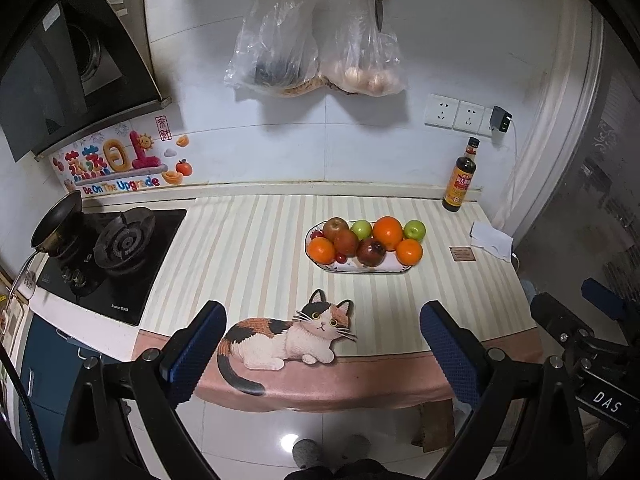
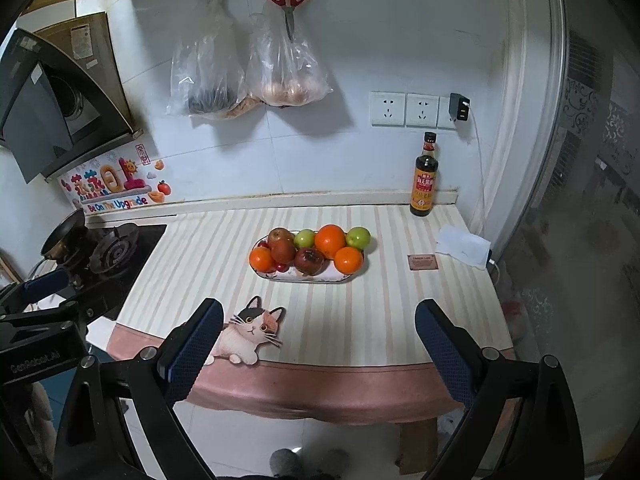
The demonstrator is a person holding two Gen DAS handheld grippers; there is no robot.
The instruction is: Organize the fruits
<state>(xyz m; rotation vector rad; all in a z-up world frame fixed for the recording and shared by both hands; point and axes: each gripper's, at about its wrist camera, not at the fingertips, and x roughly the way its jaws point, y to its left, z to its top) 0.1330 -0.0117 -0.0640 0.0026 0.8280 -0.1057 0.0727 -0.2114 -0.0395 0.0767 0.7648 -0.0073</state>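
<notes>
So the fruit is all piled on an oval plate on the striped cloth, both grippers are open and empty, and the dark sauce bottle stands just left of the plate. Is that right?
Nearly. The sauce bottle stands to the right of the plate, back by the wall, as the right wrist view shows. The rest holds: fruit piled on the plate, on the striped cloth, and the left gripper and right gripper open and empty.

left wrist: faces counter from its front edge | right wrist: same | shared: fruit plate [image 1: 320, 265] [image 2: 280, 276]

Bare striped worktop [image 2: 360, 312] ahead, open up to the fruit plate [image 2: 308, 277]. Bottle [image 2: 424, 178] at back right, stove [image 2: 116, 256] blocking the left.
</notes>
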